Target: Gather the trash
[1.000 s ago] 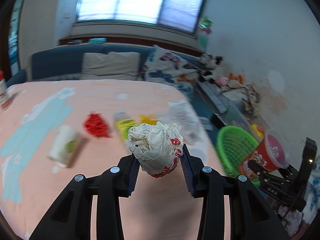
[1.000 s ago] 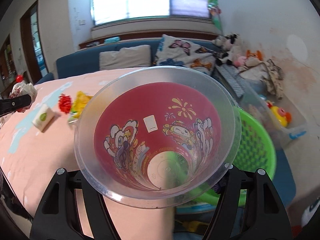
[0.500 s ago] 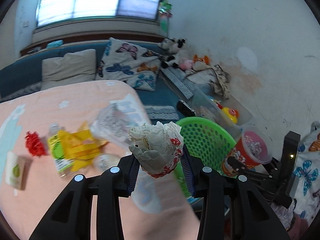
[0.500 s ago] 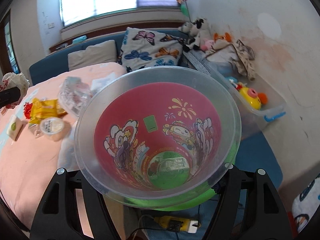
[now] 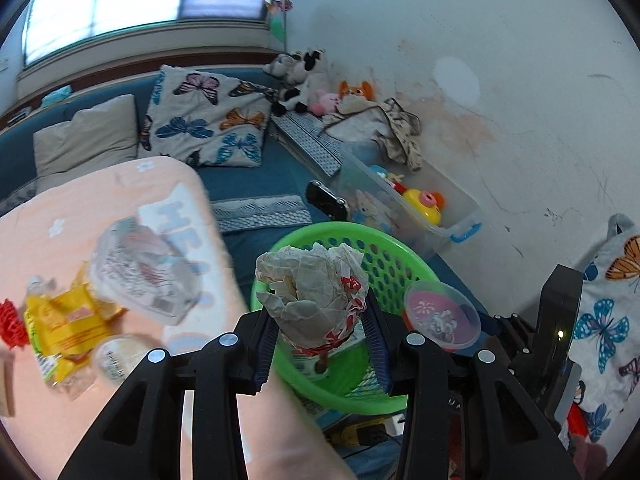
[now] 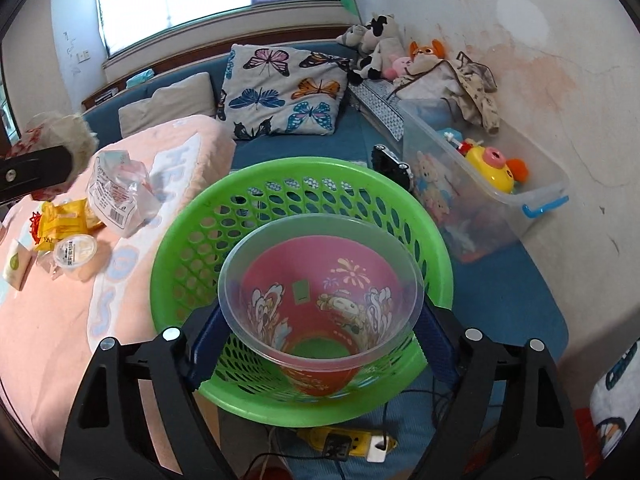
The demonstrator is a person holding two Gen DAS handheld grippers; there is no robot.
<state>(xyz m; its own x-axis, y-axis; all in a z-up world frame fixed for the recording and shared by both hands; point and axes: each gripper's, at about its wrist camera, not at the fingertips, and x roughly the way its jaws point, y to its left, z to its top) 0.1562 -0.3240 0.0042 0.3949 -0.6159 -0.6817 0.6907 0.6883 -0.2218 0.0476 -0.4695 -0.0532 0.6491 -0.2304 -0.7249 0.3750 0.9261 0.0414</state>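
Left tongs [image 5: 320, 338] clamped on crumpled wrapper [image 5: 312, 296], right tongs [image 6: 320, 330] clamped on red plastic cup [image 6: 320, 304], both poised over green basket [image 6: 180, 256] beside bed, likely for dropping.

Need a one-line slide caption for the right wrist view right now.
Right gripper holds a red cartoon-print plastic cup over the green basket, with wrappers left on the pink bedspread.

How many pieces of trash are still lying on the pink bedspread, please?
5 visible: a clear crumpled plastic bag, a yellow snack wrapper, a small round sealed cup, a red scrap and a small white carton. More may be hidden beyond the frame.
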